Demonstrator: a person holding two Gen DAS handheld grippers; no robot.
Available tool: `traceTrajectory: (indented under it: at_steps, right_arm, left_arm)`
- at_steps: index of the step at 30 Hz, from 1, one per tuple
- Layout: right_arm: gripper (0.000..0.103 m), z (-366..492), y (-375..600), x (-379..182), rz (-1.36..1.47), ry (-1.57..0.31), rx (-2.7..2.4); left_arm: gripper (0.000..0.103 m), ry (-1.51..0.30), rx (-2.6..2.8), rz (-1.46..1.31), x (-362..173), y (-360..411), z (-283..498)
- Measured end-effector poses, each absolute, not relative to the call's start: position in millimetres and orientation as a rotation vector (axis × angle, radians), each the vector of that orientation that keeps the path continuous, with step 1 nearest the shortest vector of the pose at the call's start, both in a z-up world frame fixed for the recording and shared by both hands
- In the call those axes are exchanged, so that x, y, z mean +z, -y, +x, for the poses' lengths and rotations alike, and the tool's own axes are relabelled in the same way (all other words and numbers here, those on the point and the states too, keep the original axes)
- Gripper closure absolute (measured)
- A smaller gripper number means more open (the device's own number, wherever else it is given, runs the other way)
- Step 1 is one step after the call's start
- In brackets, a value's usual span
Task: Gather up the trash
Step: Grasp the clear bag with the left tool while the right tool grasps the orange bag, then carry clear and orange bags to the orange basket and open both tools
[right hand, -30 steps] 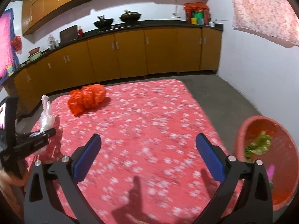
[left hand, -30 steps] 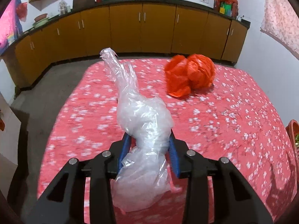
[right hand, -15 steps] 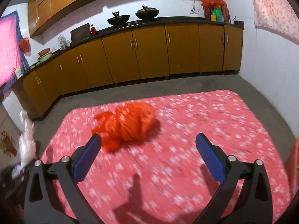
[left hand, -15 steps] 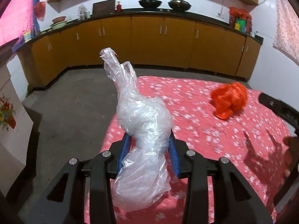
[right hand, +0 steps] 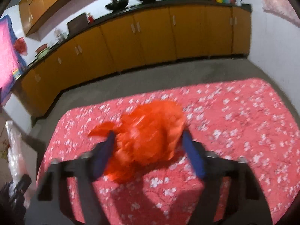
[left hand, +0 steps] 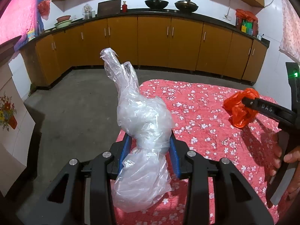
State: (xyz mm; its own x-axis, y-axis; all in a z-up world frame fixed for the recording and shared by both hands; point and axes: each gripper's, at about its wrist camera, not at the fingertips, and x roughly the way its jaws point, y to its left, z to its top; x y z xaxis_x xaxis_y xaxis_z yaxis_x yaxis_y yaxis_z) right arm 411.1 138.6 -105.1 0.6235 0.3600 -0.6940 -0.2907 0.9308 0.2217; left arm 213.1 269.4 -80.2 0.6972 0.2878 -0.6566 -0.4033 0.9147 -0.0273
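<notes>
A run of orange-brown cabinets [left hand: 153, 43] under a dark counter is stretching across the upper half of both views, with two dark woks [left hand: 156, 3] sitting on top near the upper centre. Grey floor [left hand: 75, 101] is filling the left middle of the left wrist view, and the red floral cloth [left hand: 202, 116] is spreading over the right and lower part.

The left gripper [left hand: 149, 150] is clenching a clear plastic bag [left hand: 142, 116] at the bottom centre of its view, the blue pads pressing into the bag's waist. The bag's long axis is running roughly upright in the frame, its twisted neck leaning toward the upper left and its loose end hanging down between the black arms, blocking much of the view ahead.

The right gripper [right hand: 150, 150] is closing around a crumpled orange plastic bag [right hand: 148, 136] at the centre of its blurred view, the bag lying between the blue pads on the cloth and bulging past them; a flap is pointing left. In the left wrist view this orange bag [left hand: 241, 110] is showing at the right edge, with a hand [left hand: 286, 168] below it.
</notes>
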Motion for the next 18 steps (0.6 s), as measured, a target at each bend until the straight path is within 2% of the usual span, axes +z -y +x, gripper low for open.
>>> traceTrajectory:
  at_steps: [2, 5, 18]
  right_arm:
    - [0.067, 408, -138, -104, 0.083, -0.811, 0.39]
    - [0.075, 403, -138, -103, 0.068, -0.802, 0.402]
    - [0.078, 352, -58, -69, 0.039, -0.756, 0.354]
  left_arm:
    - [0.064, -0.701, 0.385, -0.17, -79, -267, 212]
    - [0.064, -0.703, 0.383, -0.164, -77, -265, 212]
    - [0.064, -0.689, 0.302, -0.145, -50, -214, 202]
